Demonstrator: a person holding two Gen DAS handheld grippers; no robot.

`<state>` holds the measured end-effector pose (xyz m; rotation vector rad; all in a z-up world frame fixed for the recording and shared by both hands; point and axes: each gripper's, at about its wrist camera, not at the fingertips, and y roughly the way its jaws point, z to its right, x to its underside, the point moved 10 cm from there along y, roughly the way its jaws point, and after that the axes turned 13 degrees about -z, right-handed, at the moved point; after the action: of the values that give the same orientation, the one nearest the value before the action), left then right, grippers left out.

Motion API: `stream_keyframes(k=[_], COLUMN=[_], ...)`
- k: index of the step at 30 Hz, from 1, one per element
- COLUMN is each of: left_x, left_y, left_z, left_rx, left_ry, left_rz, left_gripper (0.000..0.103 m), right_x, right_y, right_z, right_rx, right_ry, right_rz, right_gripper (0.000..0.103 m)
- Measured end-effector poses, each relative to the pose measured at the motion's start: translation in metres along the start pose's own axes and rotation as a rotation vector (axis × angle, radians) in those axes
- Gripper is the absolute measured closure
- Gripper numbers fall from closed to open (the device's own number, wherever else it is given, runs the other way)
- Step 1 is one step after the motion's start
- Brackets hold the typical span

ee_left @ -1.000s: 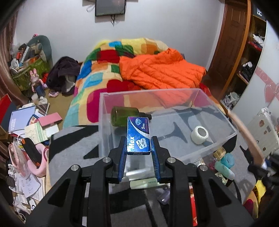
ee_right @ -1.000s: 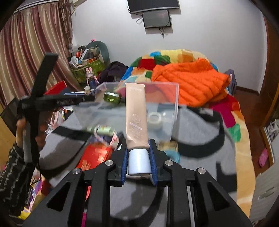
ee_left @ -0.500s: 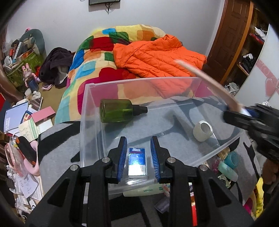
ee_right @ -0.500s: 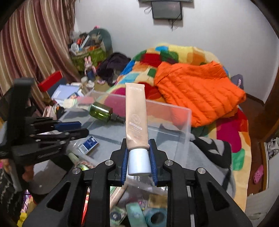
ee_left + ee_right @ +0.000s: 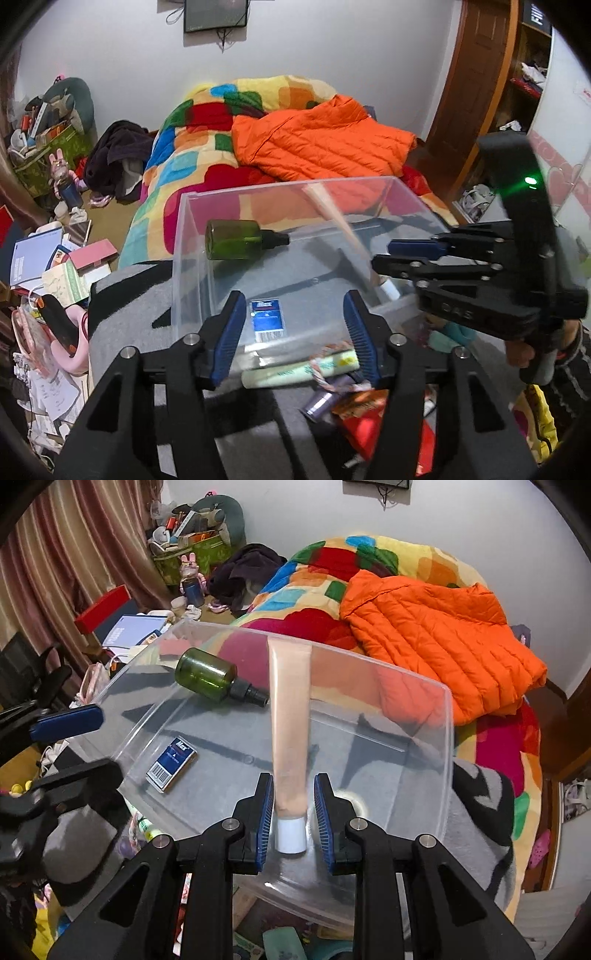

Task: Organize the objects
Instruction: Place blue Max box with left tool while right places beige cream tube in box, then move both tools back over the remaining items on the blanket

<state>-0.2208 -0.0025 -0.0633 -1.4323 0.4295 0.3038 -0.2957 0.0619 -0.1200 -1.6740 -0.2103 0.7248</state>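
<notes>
A clear plastic bin (image 5: pixel 184 236) (image 5: pixel 448 738) stands on a grey and black blanket. In it lie a green bottle (image 5: pixel 236 240) (image 5: pixel 207 675) and a small blue box (image 5: pixel 267 319) (image 5: pixel 171 764). My left gripper (image 5: pixel 295 332) is open and empty, just short of the bin's near wall. My right gripper (image 5: pixel 293 812) is over the bin, jaws parted a little beside a beige tube (image 5: pixel 290 720) with a white cap (image 5: pixel 291 836); the tube slants down into the bin and shows blurred in the left wrist view (image 5: pixel 340 218).
Loose tubes and packets (image 5: pixel 299 373) lie in front of the bin. A bed with a patchwork quilt and an orange jacket (image 5: pixel 321 144) is behind it. Books and clutter (image 5: pixel 55 266) cover the floor at left. A wooden door (image 5: pixel 476 92) is at right.
My left gripper let go of the blue box in the bin, opened wide and pulled back. My right gripper moved over the bin with the tube and its jaws have parted.
</notes>
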Motion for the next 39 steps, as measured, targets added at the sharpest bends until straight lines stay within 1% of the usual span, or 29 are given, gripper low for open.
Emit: stream_keyframes(k=[2, 3, 4, 7, 9, 10, 12, 15, 20, 26, 28, 31, 34, 37, 39], left_x=[0.003, 0.005, 0.007, 0.015, 0.022, 0.025, 0.034, 0.047, 0.066, 0.086, 0.092, 0.100, 0.106, 0.111, 0.110], left_y=[-0.008, -0.011, -0.014, -0.024, -0.028, -0.030, -0.030, -0.023, 0.001, 0.021, 0.023, 0.018, 0.012, 0.008, 0.010], left_z=[0.006, 0.009, 0.012, 0.022, 0.028, 0.031, 0.038, 0.052, 0.062, 0.063, 0.059, 0.048, 0.032, 0.023, 0.024], left_rx=[-0.004, -0.008, -0.013, -0.035, -0.049, -0.055, -0.062, -0.056, -0.056, -0.124, -0.156, -0.181, -0.177, -0.134, -0.118], left_ry=[0.009, 0.015, 0.023, 0.045, 0.051, 0.052, 0.054, 0.056, 0.047, 0.059, 0.074, 0.068, 0.041, 0.016, 0.011], left_rz=[0.015, 0.020, 0.026, 0.043, 0.054, 0.057, 0.058, 0.034, -0.032, -0.077, -0.075, -0.069, -0.073, -0.081, -0.086], left_gripper=[0.038, 0.035, 0.033, 0.025, 0.015, 0.014, 0.008, 0.007, 0.007, 0.007, 0.007, 0.007, 0.007, 0.007, 0.007], right_x=[0.002, 0.002, 0.002, 0.006, 0.014, 0.017, 0.027, 0.042, 0.075, 0.113, 0.124, 0.134, 0.138, 0.138, 0.137], right_y=[-0.005, -0.009, -0.012, -0.028, -0.043, -0.048, -0.062, -0.075, -0.073, -0.053, -0.046, -0.039, -0.036, -0.034, -0.030], right_z=[0.003, 0.005, 0.006, 0.010, 0.011, 0.011, 0.011, 0.009, 0.008, 0.010, 0.012, 0.018, 0.030, 0.041, 0.044], right_rx=[-0.010, -0.009, -0.006, 0.013, 0.019, 0.020, 0.027, 0.041, 0.031, 0.026, 0.018, 0.019, 0.008, -0.001, -0.006], right_ry=[0.012, 0.020, 0.023, 0.031, 0.029, 0.030, 0.033, 0.027, 0.037, 0.062, 0.070, 0.094, 0.132, 0.166, 0.177], right_rz=[0.003, 0.010, 0.016, 0.054, 0.089, 0.100, 0.137, 0.168, 0.166, 0.128, 0.117, 0.107, 0.103, 0.106, 0.098], right_gripper=[0.080, 0.077, 0.074, 0.067, 0.063, 0.059, 0.055, 0.051, 0.051, 0.051, 0.051, 0.051, 0.051, 0.051, 0.051])
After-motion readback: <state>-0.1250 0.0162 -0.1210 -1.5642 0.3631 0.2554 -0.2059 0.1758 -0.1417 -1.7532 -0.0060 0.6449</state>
